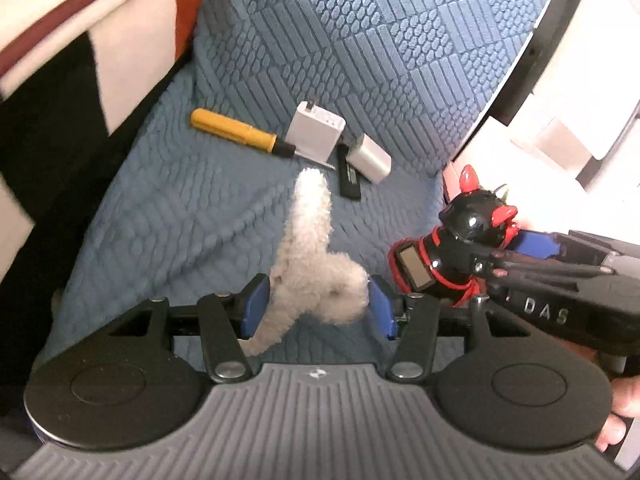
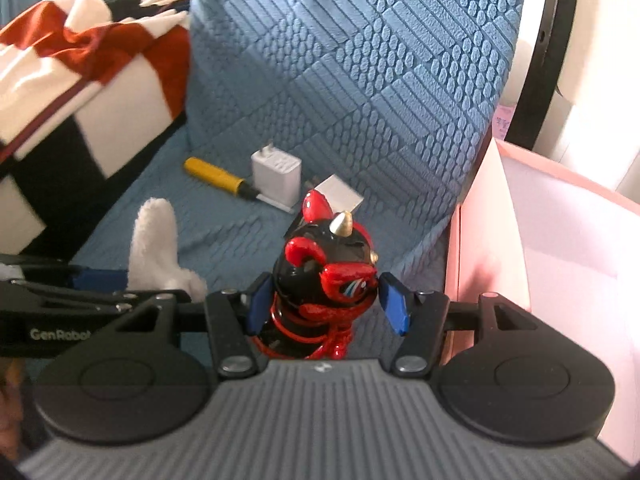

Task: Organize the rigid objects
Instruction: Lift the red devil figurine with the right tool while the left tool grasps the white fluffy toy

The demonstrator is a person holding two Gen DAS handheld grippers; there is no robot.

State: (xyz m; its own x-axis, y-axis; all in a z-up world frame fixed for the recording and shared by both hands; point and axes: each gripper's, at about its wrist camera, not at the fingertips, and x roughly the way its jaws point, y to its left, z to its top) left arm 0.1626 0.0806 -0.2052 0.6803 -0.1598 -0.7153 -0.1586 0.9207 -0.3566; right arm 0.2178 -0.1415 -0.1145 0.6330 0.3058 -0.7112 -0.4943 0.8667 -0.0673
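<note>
My left gripper (image 1: 318, 304) is shut on a white fluffy plush piece (image 1: 310, 248), held above the blue sofa seat; the plush also shows in the right wrist view (image 2: 158, 244). My right gripper (image 2: 328, 300) is shut on a black and red horned figurine (image 2: 324, 276), seen from the side in the left wrist view (image 1: 460, 236). On the seat behind lie a yellow-handled screwdriver (image 1: 240, 133), a white plug charger (image 1: 316, 134), a second white charger (image 1: 369, 158) and a small black stick (image 1: 349, 178).
A pink open box (image 2: 532, 248) stands right of the sofa. A red, white and black blanket (image 2: 80, 92) covers the left part of the seat. The blue textured backrest (image 2: 360, 80) rises behind the objects. A black pole (image 2: 540, 60) stands at the right.
</note>
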